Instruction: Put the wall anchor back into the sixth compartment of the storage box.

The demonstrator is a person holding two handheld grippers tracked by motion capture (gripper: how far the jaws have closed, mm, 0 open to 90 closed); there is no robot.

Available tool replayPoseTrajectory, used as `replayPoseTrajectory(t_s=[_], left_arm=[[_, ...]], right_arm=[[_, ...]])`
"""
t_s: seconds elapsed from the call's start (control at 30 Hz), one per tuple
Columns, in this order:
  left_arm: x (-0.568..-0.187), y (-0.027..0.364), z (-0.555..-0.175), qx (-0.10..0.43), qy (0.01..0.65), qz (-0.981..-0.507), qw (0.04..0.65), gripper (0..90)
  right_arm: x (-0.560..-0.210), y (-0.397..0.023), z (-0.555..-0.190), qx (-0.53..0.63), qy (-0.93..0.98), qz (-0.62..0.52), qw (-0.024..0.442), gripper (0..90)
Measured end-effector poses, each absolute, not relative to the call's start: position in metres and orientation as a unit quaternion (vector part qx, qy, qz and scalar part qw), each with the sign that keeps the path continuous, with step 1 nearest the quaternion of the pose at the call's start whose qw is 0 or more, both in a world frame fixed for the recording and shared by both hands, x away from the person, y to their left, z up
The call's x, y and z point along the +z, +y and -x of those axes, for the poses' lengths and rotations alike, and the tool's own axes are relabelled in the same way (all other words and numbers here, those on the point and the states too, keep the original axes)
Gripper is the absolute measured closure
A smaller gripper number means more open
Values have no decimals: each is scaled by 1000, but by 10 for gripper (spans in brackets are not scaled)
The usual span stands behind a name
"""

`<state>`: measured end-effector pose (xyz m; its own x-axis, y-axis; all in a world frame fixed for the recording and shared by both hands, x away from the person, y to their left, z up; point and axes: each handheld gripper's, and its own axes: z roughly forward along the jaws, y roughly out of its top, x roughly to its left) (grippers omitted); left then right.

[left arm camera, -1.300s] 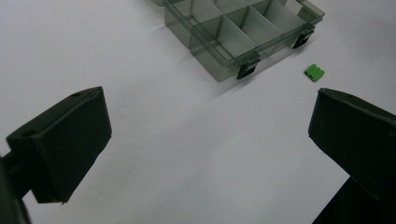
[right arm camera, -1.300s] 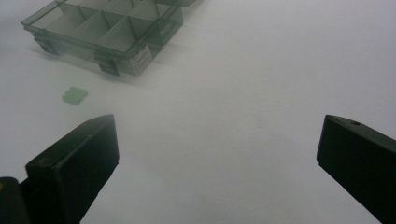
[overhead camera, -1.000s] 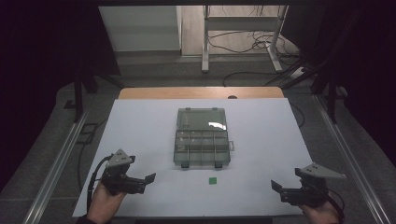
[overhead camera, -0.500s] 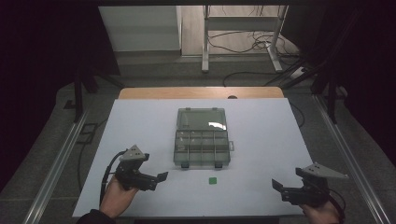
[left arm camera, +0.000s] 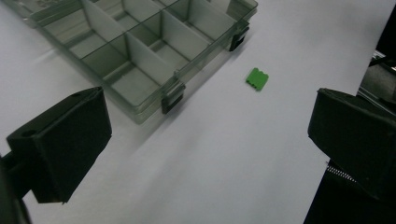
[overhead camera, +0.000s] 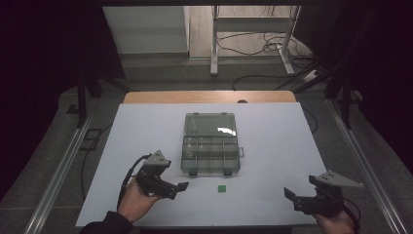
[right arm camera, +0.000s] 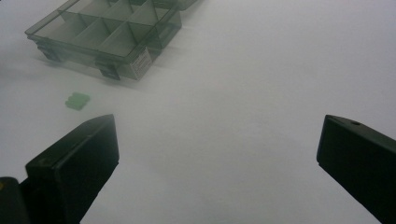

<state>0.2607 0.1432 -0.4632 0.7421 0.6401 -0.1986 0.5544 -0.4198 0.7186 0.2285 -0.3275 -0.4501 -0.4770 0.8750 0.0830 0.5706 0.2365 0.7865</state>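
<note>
Two grippers sit near the table's [overhead camera: 146, 131] near edge with their jaws spread wide and nothing between them. The left gripper [overhead camera: 181, 187] is angled toward a small green block [overhead camera: 221, 188], which lies on bare white surface just short of the near edge of the divided organizer box [overhead camera: 211, 145]. That box stands about midway across the table, lid folded back toward the far edge.

The step in hand looks like a reach for the green block with the left gripper. To do it well, bring the jaws down so they straddle the block squarely across its short faces, low enough that the tips nearly brush the table, and close only once it sits centred. In the left gripper view the block [left arm camera: 257, 78] lies ahead and right of centre, so a slight turn toward it seems needed first.

Room is generous: open surface lies all round the block, and the box latches [left arm camera: 171, 99] stand near but apart from it. The right gripper [overhead camera: 295, 199] waits released by the near right corner, well clear of the path.
</note>
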Motion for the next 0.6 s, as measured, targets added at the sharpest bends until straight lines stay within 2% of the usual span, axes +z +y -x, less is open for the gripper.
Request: replayPoseTrajectory(t_s=[0.3, 0.6], left_arm=[[-465, 122, -271, 53, 340, -854, 390, 59], [-467, 104, -281, 33, 314, -859, 402, 142]], right_arm=[[-450, -327, -228, 392, 765, -472, 194, 0], [-451, -328, -228, 392, 765, -471, 197, 0]])
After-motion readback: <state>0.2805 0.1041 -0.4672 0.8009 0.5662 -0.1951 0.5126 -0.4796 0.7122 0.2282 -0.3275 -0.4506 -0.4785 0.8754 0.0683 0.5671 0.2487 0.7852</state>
